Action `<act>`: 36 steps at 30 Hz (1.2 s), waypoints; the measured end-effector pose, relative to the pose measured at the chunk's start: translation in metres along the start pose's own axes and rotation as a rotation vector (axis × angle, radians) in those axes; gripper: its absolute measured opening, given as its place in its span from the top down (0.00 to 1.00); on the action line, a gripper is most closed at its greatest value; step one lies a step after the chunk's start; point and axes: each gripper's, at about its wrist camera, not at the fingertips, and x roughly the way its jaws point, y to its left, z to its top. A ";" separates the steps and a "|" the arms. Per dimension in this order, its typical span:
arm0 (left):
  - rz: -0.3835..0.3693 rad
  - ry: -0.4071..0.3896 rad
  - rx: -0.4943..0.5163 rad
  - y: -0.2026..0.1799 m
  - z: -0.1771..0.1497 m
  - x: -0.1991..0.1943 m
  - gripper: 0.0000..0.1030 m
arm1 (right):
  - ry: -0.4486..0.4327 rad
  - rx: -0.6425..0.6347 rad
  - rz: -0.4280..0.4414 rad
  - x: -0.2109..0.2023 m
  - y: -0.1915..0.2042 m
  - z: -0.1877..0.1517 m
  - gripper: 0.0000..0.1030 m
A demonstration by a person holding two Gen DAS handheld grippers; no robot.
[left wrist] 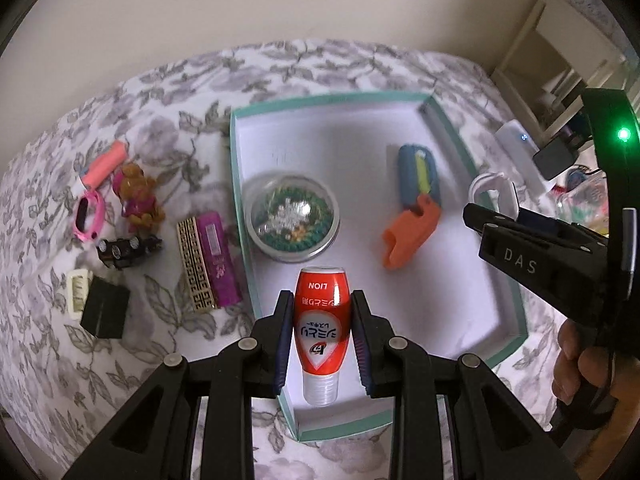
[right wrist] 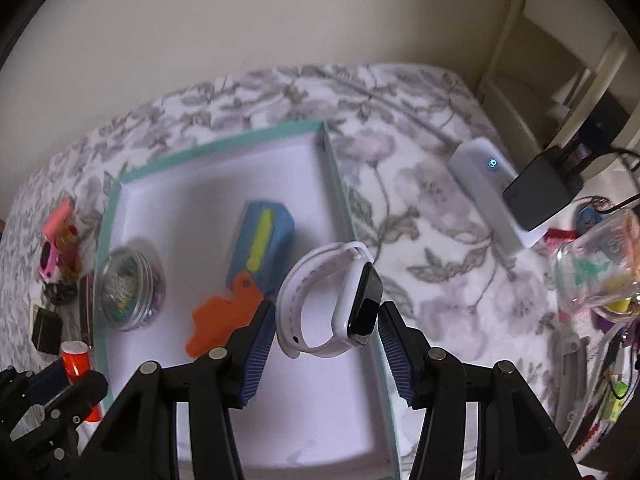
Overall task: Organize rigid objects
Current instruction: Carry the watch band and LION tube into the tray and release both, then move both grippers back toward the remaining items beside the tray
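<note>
My left gripper (left wrist: 322,300) is shut on a red and white bottle (left wrist: 320,332) marked LION, held over the near left corner of a white tray with a teal rim (left wrist: 320,101). In the tray lie a clear dome with a snowflake ornament (left wrist: 291,216) and a blue, yellow and orange toy gun (left wrist: 416,200). My right gripper (right wrist: 327,312) is shut on a white smartwatch with a black face (right wrist: 362,304), above the right side of the tray (right wrist: 224,140). The left gripper (right wrist: 60,380) and its red bottle (right wrist: 75,360) show at the lower left of the right wrist view.
Left of the tray on the floral cloth lie a pink watch (left wrist: 89,216), a small figurine (left wrist: 138,196), a pink tube (left wrist: 106,164), a purple and gold box (left wrist: 208,260) and a black box (left wrist: 105,312). To the right are a white device (right wrist: 488,192), a black adapter (right wrist: 540,192) and a glass jar (right wrist: 600,272).
</note>
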 end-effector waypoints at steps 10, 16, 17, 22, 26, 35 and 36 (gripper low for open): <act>-0.009 0.067 -0.056 0.010 -0.004 0.023 0.72 | 0.078 -0.035 0.004 0.028 0.011 -0.010 0.46; -0.011 0.055 -0.067 0.011 -0.004 0.021 0.72 | 0.081 -0.039 -0.003 0.028 0.012 -0.010 0.45; -0.011 0.055 -0.071 0.011 -0.003 0.020 0.72 | 0.082 -0.041 -0.005 0.028 0.012 -0.010 0.45; -0.039 0.053 -0.095 0.017 0.000 0.015 0.52 | 0.082 -0.037 -0.002 0.028 0.015 -0.005 0.33; -0.042 0.017 -0.123 0.026 0.003 0.001 0.44 | 0.034 -0.041 -0.003 0.011 0.015 -0.001 0.32; 0.013 -0.137 -0.212 0.059 0.011 -0.043 0.20 | -0.128 -0.028 0.029 -0.040 0.018 0.009 0.18; 0.022 -0.157 -0.232 0.064 0.012 -0.047 0.18 | -0.139 -0.031 0.036 -0.044 0.020 0.008 0.17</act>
